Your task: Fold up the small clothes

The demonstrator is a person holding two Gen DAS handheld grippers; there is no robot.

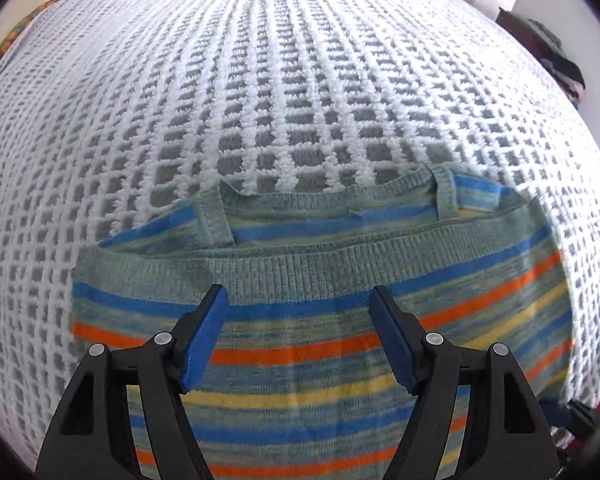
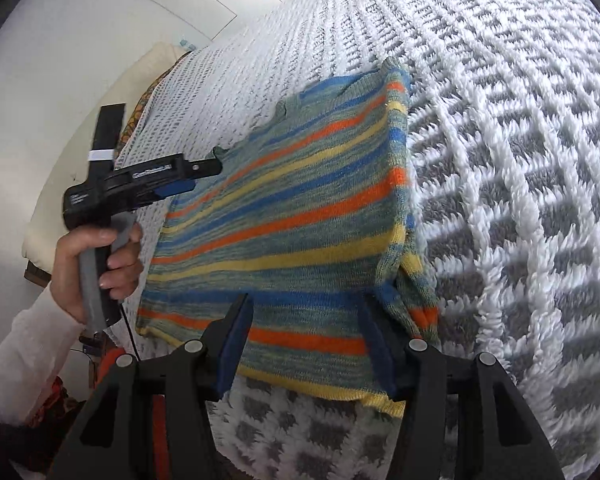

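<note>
A small knit sweater [image 1: 340,360] with blue, orange and yellow stripes lies folded on a white and grey waffle blanket [image 1: 280,100], its ribbed hem doubled up over the neckline. My left gripper [image 1: 298,296] hovers over the hem, open, with nothing between its blue pads. In the right wrist view the sweater [image 2: 292,208] lies flat with one side turned under along its right edge. The right gripper [image 2: 305,304] stands open over the sweater's near edge. A hand holds the left gripper [image 2: 204,178] above the sweater's far left corner.
The blanket [image 2: 500,160] spreads far beyond the sweater on all sides. A pile of dark clothes [image 1: 548,56] sits at the far right. An orange patterned cloth [image 1: 8,48] shows at the left edge, and a cream cushion [image 2: 100,120] lies beside the bed.
</note>
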